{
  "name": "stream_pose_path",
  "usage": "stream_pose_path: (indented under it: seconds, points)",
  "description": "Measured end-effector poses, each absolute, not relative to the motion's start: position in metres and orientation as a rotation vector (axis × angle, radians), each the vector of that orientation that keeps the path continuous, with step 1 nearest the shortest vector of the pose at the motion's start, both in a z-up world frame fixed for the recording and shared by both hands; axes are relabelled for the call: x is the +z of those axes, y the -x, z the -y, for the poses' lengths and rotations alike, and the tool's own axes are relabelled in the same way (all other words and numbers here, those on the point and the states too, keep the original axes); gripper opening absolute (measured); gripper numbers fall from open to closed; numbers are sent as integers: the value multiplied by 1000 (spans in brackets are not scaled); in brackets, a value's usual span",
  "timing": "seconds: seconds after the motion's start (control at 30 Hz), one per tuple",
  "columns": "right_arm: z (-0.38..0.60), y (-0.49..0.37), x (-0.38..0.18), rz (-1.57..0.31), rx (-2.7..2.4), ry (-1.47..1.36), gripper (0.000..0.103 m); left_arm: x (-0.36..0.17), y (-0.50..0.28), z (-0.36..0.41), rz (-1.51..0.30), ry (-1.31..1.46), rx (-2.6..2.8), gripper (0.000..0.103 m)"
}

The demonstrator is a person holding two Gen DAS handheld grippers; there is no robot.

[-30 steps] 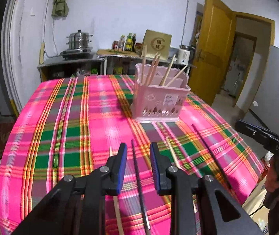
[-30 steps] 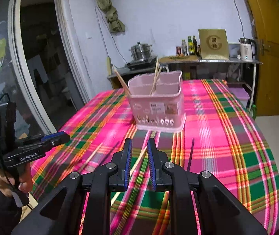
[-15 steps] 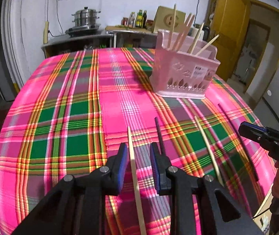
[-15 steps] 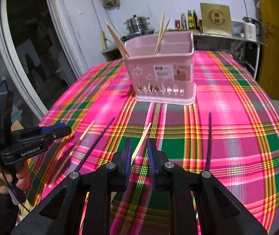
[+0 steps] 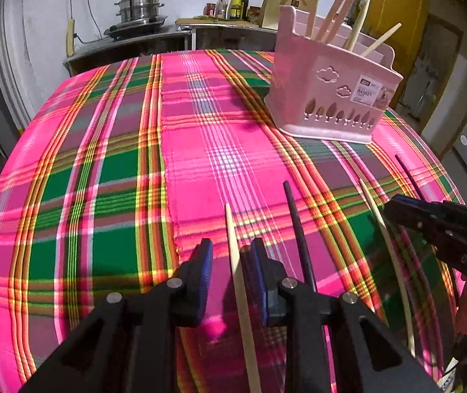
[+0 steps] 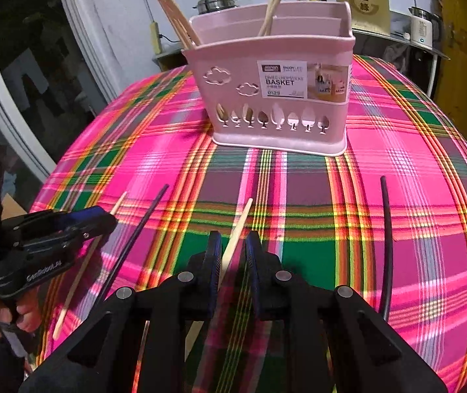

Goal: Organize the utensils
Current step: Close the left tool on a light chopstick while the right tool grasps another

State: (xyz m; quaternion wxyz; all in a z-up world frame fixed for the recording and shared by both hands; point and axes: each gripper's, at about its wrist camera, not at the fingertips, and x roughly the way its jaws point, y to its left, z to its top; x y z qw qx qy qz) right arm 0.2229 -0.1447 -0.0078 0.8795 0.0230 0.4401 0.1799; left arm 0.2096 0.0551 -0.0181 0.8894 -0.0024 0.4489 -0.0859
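A pink chopstick basket [image 5: 335, 98] [image 6: 279, 88] stands on the plaid tablecloth and holds several wooden chopsticks. Loose chopsticks lie on the cloth in front of it. My left gripper [image 5: 232, 262] is open, low over the cloth, with a wooden chopstick [image 5: 238, 281] lying between its jaws and a black chopstick [image 5: 299, 239] just right of it. My right gripper [image 6: 232, 255] is open, with another wooden chopstick [image 6: 235, 239] between its jaws. A black chopstick [image 6: 386, 245] lies to its right, and a black one [image 6: 135, 235] and a wooden one [image 6: 79, 271] to its left.
The plaid tablecloth [image 5: 102, 170] covers the whole table and drops off at its edges. Behind the table stand a counter with a steel pot [image 5: 138, 9] and bottles [image 5: 236, 3]. A yellow door [image 6: 462, 49] is at the right.
Both grippers have moved forward and down toward the cloth. Each now has a wooden chopstick between its open jaws. The basket looks closer.
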Motion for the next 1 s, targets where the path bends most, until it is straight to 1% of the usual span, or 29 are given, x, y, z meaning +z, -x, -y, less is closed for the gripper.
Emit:
stream_pose_path:
  seconds: [0.4,0.5,0.57,0.63,0.83,1.0]
  points:
    - [131,-238,-15,-939,321,-2,16,-19,-220,-42,-927,-69,-145,25]
    - [128,-238,-14,-936,314,17,15,-19,-223,-40,-931,-73,-145,18]
    - [126,-240,-15,-939,316,20,9,-18,-224,-39,-937,-75,-143,11]
    - [127,-242,-15,-943,323,11,8,-18,-226,-39,-943,-65,-145,6]
    - [131,-241,-8,-937,352,-19,7,-14,-227,-44,-952,-20,-153,6]
    - [134,-235,9,-900,374,-31,7,5,-221,-45,-916,-4,-159,6]
